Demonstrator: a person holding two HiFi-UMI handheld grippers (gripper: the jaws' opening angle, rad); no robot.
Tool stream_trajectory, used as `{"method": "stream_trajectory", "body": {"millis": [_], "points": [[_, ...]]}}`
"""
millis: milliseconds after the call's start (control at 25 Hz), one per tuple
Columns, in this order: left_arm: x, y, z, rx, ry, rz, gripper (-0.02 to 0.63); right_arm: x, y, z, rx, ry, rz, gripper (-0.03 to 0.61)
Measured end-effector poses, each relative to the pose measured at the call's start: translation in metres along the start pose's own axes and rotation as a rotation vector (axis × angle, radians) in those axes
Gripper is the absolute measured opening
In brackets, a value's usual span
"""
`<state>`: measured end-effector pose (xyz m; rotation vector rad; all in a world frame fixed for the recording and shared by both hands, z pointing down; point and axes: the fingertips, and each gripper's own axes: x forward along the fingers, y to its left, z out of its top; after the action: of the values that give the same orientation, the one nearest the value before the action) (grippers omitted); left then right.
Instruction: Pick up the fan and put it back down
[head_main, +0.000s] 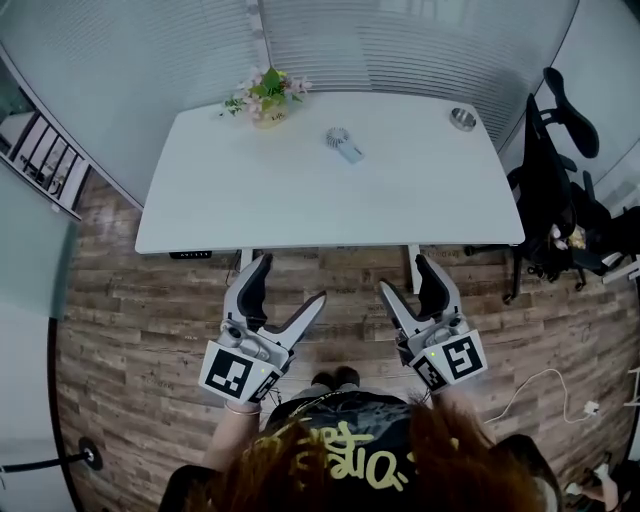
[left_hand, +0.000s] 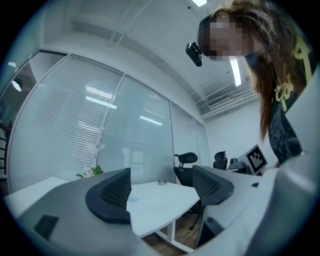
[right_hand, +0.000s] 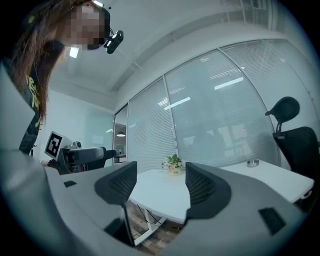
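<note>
A small pale-blue hand fan (head_main: 343, 145) lies flat on the white table (head_main: 220, 200), towards its far middle. Both grippers hang well short of the table's near edge, over the wooden floor. My left gripper (head_main: 290, 283) is open with nothing between its jaws. My right gripper (head_main: 405, 276) is likewise open and empty. In the left gripper view the open gripper (left_hand: 162, 187) frames the table, and the fan (left_hand: 133, 199) is a faint pale shape beside the left pad. The right gripper view shows its gripper (right_hand: 160, 185) open towards the table; the fan is not visible there.
A pot of pink flowers (head_main: 268, 97) stands at the table's far left, and a small metal bowl (head_main: 462, 119) at its far right. Black office chairs (head_main: 555, 190) crowd the right side. Glass walls with blinds run behind the table. A white cable (head_main: 540, 385) lies on the floor.
</note>
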<state>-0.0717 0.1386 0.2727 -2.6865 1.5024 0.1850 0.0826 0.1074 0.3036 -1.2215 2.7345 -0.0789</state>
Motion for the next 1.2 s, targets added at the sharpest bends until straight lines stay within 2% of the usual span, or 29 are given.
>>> {"method": "stream_trajectory", "body": {"millis": [440, 760, 960, 1200], "points": [[0.008, -0.010, -0.008, -0.017, 0.011, 0.036, 0.382, -0.006, -0.020, 0.001, -0.009, -0.001, 0.013, 0.287], [0.004, -0.015, -0.011, -0.011, 0.011, 0.086, 0.382, -0.002, -0.020, 0.000, 0.039, -0.028, 0.079, 0.287], [0.006, -0.003, -0.012, -0.005, 0.007, 0.100, 0.382, 0.009, -0.023, -0.003, 0.035, -0.025, 0.086, 0.287], [0.027, 0.019, -0.016, -0.011, -0.006, 0.078, 0.382, 0.034, -0.032, -0.005, 0.013, -0.031, 0.071, 0.287]]}}
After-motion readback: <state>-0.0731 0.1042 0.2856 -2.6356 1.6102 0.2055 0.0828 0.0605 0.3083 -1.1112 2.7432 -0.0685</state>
